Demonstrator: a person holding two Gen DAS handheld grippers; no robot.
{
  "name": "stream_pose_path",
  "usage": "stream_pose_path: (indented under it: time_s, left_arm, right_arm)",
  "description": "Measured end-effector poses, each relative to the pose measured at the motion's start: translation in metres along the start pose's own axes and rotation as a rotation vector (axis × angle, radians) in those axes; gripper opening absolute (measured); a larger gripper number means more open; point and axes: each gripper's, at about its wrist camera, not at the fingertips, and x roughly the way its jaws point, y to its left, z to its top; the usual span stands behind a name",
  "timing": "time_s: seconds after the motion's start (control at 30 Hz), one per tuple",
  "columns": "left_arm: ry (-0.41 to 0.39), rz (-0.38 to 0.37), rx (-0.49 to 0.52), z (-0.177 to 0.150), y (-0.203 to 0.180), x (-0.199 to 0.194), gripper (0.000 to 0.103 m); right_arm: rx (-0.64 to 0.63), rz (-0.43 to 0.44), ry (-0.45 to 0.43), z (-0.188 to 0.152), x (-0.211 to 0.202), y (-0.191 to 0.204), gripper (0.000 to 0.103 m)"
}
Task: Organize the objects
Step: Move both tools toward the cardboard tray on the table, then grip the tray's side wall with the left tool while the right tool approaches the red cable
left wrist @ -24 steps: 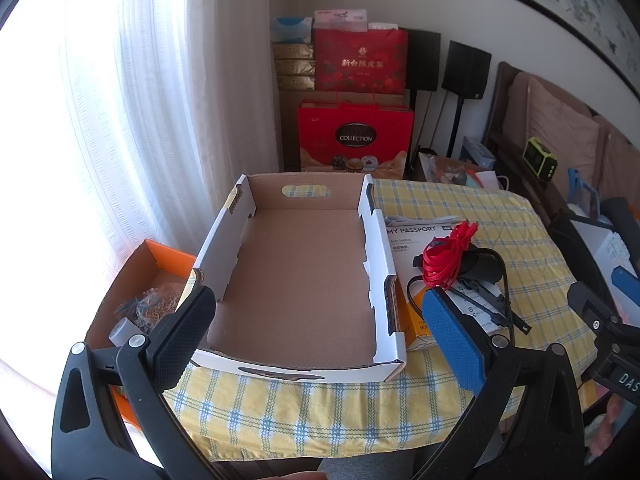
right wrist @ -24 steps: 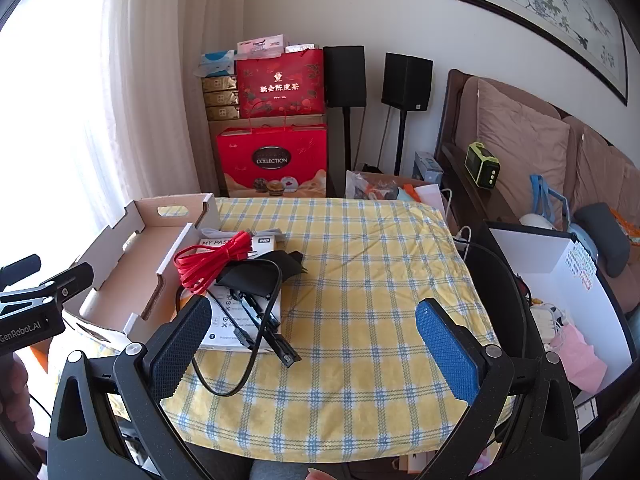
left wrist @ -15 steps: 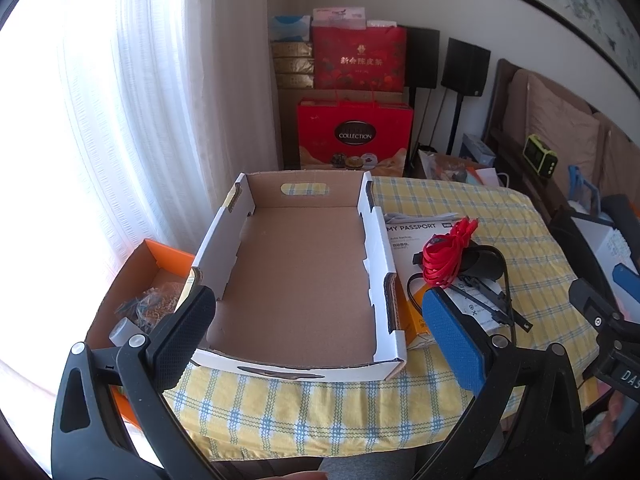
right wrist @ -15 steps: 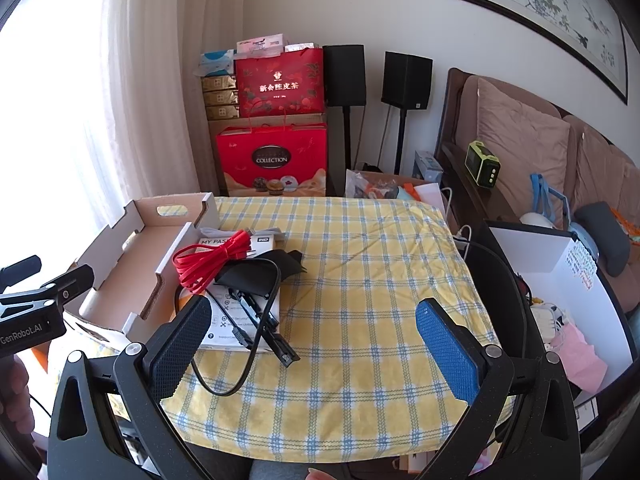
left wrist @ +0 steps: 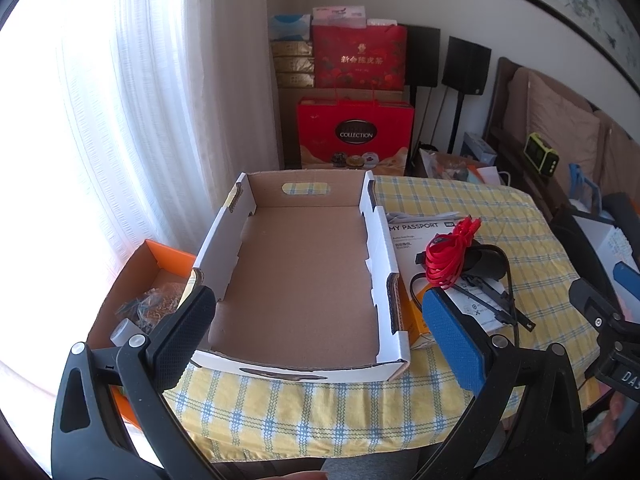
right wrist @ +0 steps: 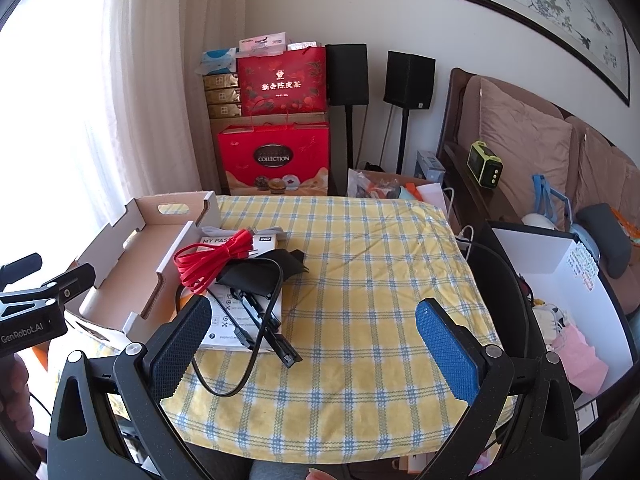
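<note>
An empty cardboard tray [left wrist: 296, 276] [right wrist: 132, 268] sits at the left of the yellow plaid table [right wrist: 360, 264]. Right of it lies a pile: a white "My Passport" box [left wrist: 416, 236] [right wrist: 216, 241], a red coiled cable [left wrist: 450, 258] [right wrist: 216, 260], a black pouch [right wrist: 260, 270] and a black cable [right wrist: 260, 320]. My left gripper [left wrist: 320, 332] is open and empty, hovering before the tray's near edge. My right gripper [right wrist: 316, 344] is open and empty, above the table's near part, right of the pile.
An orange box [left wrist: 148, 296] of small items stands left of the table, below the tray. Red gift bags [right wrist: 276, 160] and speakers [right wrist: 408, 78] stand behind. A sofa [right wrist: 540, 152] and a white bin [right wrist: 560, 280] are at the right.
</note>
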Motion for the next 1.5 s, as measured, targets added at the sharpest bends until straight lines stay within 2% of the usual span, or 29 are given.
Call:
stream_pose_path:
  time_s: [0.5, 0.63, 0.83, 0.97, 1.0, 1.13, 1.17, 1.2, 1.37, 1.5]
  left_arm:
    - [0.021, 0.017, 0.008, 0.005, 0.013, 0.009, 0.103]
    - [0.036, -0.011, -0.015, 0.012, 0.029, 0.016, 0.103]
    - [0.046, 0.042, -0.02, 0.023, 0.061, 0.03, 0.102]
    - [0.063, 0.04, -0.039, 0.027, 0.083, 0.04, 0.098]
    - [0.069, 0.034, -0.042, 0.028, 0.088, 0.043, 0.094]
    - [0.111, 0.028, -0.036, 0.027, 0.101, 0.057, 0.073]
    - [0.121, 0.025, -0.031, 0.026, 0.103, 0.06, 0.07]
    - [0.13, 0.019, -0.027, 0.024, 0.104, 0.062, 0.066]
    - [0.178, -0.016, -0.024, 0.016, 0.11, 0.075, 0.054]
    - [0.212, -0.045, -0.034, 0.01, 0.113, 0.083, 0.046]
  right_arm:
    - [0.002, 0.008, 0.01, 0.003, 0.008, -0.001, 0.103]
    - [-0.005, 0.039, 0.019, 0.008, 0.014, 0.003, 0.103]
    - [-0.017, 0.062, 0.033, 0.016, 0.026, 0.013, 0.103]
    - [-0.017, 0.106, 0.047, 0.02, 0.034, 0.022, 0.102]
    - [-0.021, 0.116, 0.05, 0.021, 0.036, 0.025, 0.101]
    - [-0.054, 0.136, 0.069, 0.027, 0.045, 0.041, 0.082]
    - [-0.06, 0.147, 0.074, 0.028, 0.046, 0.046, 0.077]
    - [-0.066, 0.163, 0.078, 0.028, 0.048, 0.051, 0.075]
    - [-0.095, 0.255, 0.117, 0.029, 0.055, 0.077, 0.06]
    - [-0.106, 0.33, 0.161, 0.024, 0.063, 0.098, 0.057]
